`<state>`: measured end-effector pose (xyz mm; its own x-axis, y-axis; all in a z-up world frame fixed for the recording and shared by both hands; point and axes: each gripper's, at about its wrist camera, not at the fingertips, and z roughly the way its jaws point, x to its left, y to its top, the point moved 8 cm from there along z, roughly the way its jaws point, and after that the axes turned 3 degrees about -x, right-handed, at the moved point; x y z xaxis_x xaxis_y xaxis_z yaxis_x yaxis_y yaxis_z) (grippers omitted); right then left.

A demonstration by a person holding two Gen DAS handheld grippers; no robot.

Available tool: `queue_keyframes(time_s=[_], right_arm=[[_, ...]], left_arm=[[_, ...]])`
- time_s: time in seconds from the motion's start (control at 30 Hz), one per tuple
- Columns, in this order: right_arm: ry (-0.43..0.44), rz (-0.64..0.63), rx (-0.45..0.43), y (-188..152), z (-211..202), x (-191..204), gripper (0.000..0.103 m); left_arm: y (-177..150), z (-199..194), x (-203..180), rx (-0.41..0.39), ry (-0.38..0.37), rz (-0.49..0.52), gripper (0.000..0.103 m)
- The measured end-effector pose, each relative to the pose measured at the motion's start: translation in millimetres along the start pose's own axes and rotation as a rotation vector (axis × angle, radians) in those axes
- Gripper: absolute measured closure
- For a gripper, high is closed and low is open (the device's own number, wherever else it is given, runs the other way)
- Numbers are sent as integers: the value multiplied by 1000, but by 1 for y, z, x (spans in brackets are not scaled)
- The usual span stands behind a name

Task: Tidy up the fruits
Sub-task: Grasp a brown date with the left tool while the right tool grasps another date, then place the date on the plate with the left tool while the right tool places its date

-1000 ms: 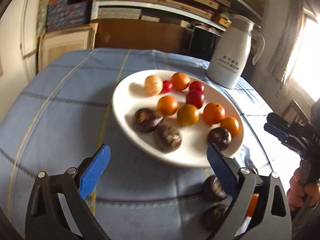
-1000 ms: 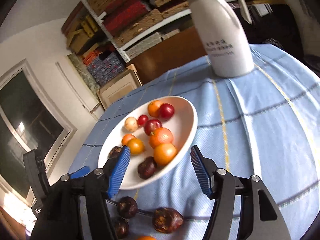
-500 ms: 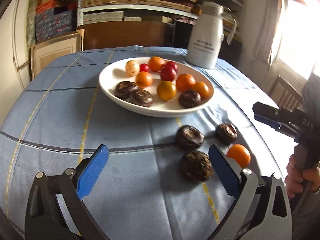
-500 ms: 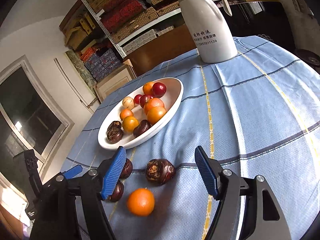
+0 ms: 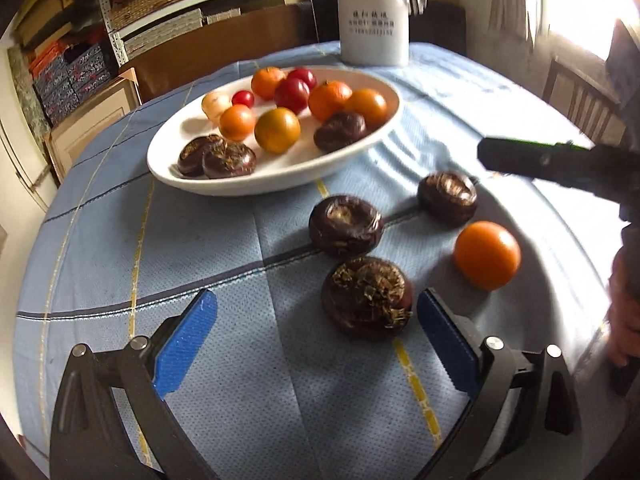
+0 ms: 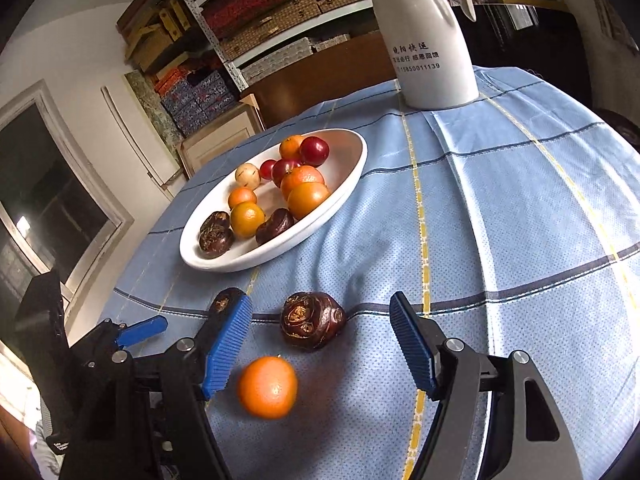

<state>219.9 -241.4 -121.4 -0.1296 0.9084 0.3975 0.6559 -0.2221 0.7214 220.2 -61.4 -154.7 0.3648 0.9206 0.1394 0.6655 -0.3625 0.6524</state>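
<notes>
Fruit lay loose on the blue checked counter [image 5: 200, 240] ahead of both my grippers. My left gripper [image 5: 316, 340] had its jaws spread wide with nothing between them; the nearest dark water chestnut [image 5: 366, 298] sat just inside the right-hand jaw, close to its blue pad but apart from it. Beyond that one lay a second dark chestnut [image 5: 346, 226], and further right a third [image 5: 448, 198], with a loose orange [image 5: 487, 255] to the right of all three. My right gripper [image 6: 320, 344] also hung wide open and empty; the orange [image 6: 267, 387] lay between its jaws near the left pad, and a chestnut [image 6: 312, 322] sat just ahead of the gap. Another chestnut [image 6: 224, 300] peeked out behind the left jaw. Farther ahead stood the white oval plate [image 5: 280, 176], already carrying oranges, small red fruits, one pale fruit and three chestnuts. Behind the plate stood a white jug [image 6: 428, 40].
</notes>
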Motion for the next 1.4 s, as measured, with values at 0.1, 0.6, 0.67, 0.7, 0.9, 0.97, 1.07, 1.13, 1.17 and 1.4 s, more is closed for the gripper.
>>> queue_keyframes(time_s=[0.1, 0.6, 0.67, 0.7, 0.9, 0.97, 1.07, 1.13, 1.17, 1.4], right_arm=[[-4, 6, 4, -1, 1, -2, 31], [-8, -1, 19, -1, 4, -1, 31], [-7, -17, 21, -2, 5, 2, 31], [-10, -31, 30, -3, 7, 4, 31], [-93, -165, 95, -7, 28, 19, 41], [-113, -189, 118, -9, 34, 20, 46], [-126, -203, 159, -12, 43, 19, 56], [-135, -219, 158, -13, 43, 20, 57], [-138, -224, 158, -13, 43, 20, 57], [-100, -190, 122, -10, 35, 18, 58]], left_arm=[[1, 3, 3, 10, 10, -7, 5], [4, 0, 5, -16, -143, -79, 58], [2, -5, 30, -39, -96, -149, 58], [1, -6, 39, -44, -82, -179, 58], [-6, 0, 63, -23, -102, -293, 58], [-4, 0, 59, -18, -97, -268, 58], [-5, 1, 57, -15, -95, -264, 58], [-4, 2, 56, -11, -91, -261, 58], [-5, 2, 56, -9, -86, -255, 58], [-5, 2, 56, -15, -85, -250, 58]])
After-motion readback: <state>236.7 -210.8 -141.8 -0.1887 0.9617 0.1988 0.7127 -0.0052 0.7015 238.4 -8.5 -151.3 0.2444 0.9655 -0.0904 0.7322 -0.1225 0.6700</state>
